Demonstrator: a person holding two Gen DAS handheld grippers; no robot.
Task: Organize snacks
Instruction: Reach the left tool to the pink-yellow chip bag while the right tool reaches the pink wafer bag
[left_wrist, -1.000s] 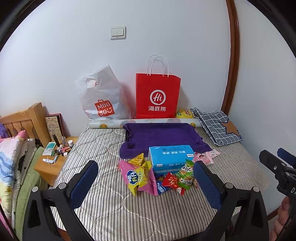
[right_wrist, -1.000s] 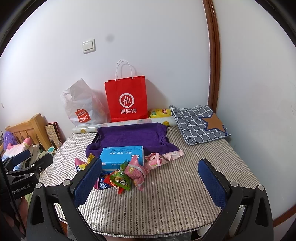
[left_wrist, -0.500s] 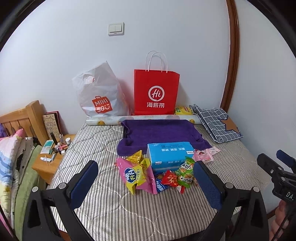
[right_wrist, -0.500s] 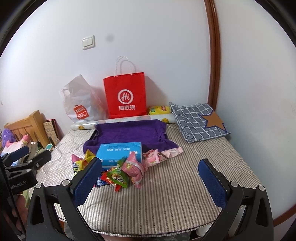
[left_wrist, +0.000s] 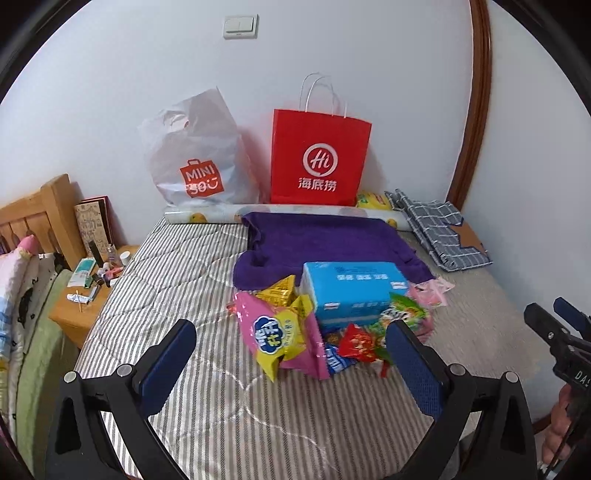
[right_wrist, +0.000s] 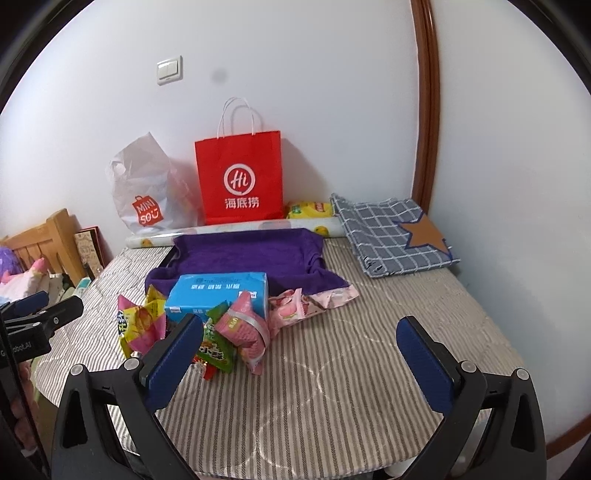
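Hovering at the bed's (left_wrist: 207, 417) near edge, left gripper (left_wrist: 291, 354) and right gripper (right_wrist: 300, 343) both gape wide, holding nothing. Snacks (left_wrist: 280, 332) sit mid-bed against the box (left_wrist: 351, 291); I'd pinch one top packet by its crimped end.

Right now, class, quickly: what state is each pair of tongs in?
Left tongs: open, holding nothing.
Right tongs: open, holding nothing.

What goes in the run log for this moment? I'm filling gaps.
left gripper: open, empty | right gripper: open, empty | snacks: piled beside blue box | sorting: not begun
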